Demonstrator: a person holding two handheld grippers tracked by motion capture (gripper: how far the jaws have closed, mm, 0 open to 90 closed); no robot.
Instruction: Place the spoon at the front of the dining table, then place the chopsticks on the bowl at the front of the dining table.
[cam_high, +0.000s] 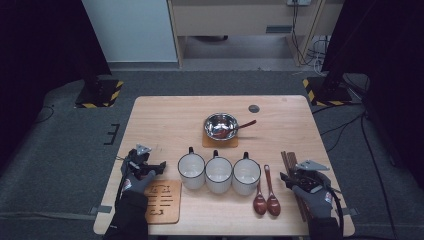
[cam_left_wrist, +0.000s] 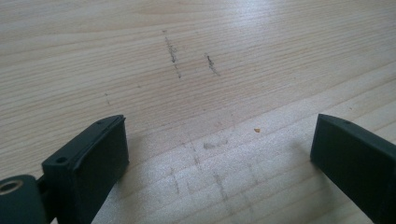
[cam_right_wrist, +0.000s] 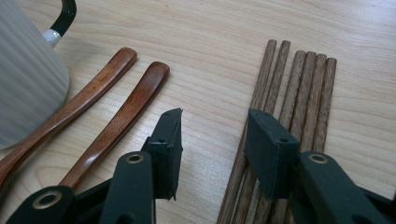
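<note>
wood table (cam_high: 165, 115); coaster (cam_high: 163, 201) bears dark marks, unreadable

The bench (cam_high: 165, 115) is pale wood with fine grain, the three mugs (cam_high: 219, 175) white with black handles and ribbed sides, the spoons (cam_high: 266, 202) glossy red-brown, the chopsticks (cam_right_wrist: 299, 93) dull dark brown, the bowl (cam_high: 220, 125) shiny silver on an orange-brown coaster (cam_high: 220, 143), and the fingers (cam_right_wrist: 170, 140) black.

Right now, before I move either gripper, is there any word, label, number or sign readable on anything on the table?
None readable.
Square wooden coaster by the left gripper: cut-out line pattern, too small to read as characters.
Three white enamel mugs: no print visible.
</note>
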